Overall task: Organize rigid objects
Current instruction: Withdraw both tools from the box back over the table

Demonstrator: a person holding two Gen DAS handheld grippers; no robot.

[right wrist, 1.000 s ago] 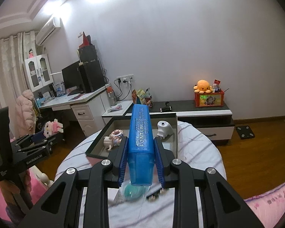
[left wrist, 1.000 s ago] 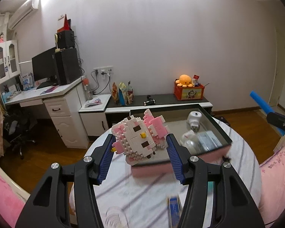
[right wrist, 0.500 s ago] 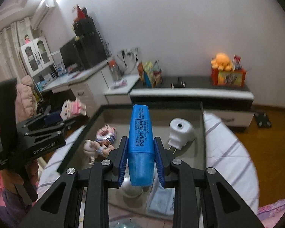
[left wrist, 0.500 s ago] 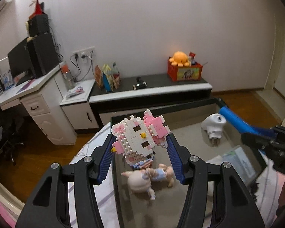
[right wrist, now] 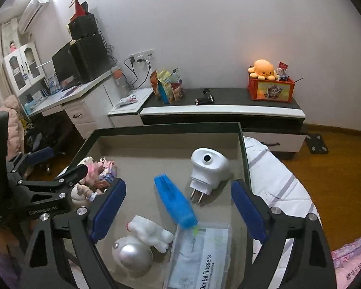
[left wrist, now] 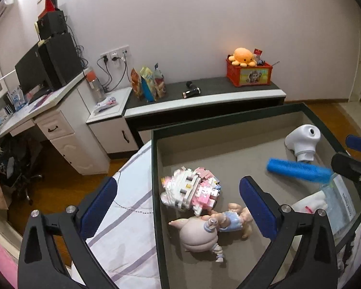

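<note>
**Both pairs of jaws spreading over the tray, toys loose inside it**

My left gripper point(left wrist: 178, 202) hangs over the near left corner of the dark-rimmed tray point(left wrist: 154, 192), its jaws opening wide with nothing pressed between the blue pads point(left wrist: 257, 209). The pink-and-white brick figure point(left wrist: 192, 192) lies in the gap between them, blurred, on the tray's grey floor just inside the left rim and clear of both pads. Touching it on the near side is a small doll point(left wrist: 211, 226) in pale blue, lying on its side, closer to my right-hand pad but apart from it.

My right gripper point(right wrist: 178, 209) hangs over the tray's other half, and its jaws are opening too. The blue highlighter point(right wrist: 175, 202) sits between them, blurred and tilted, its lower end over the clear box of dental flossers point(right wrist: 202, 255); neither pad touches it. Whether it has come to rest I cannot tell. Just beyond it stands a white plug adapter point(right wrist: 208, 171), prongs toward me, near the tray's right wall. Beneath my left-hand pad lies a white and silver figurine point(right wrist: 137, 245), beside the flosser box.

The tray stands on a round counter point(left wrist: 127, 216) covered in a white cloth with pale purple stripes. From the right wrist view the left gripper shows at the tray's left edge, the brick figure and doll just past its fingers.
</note>
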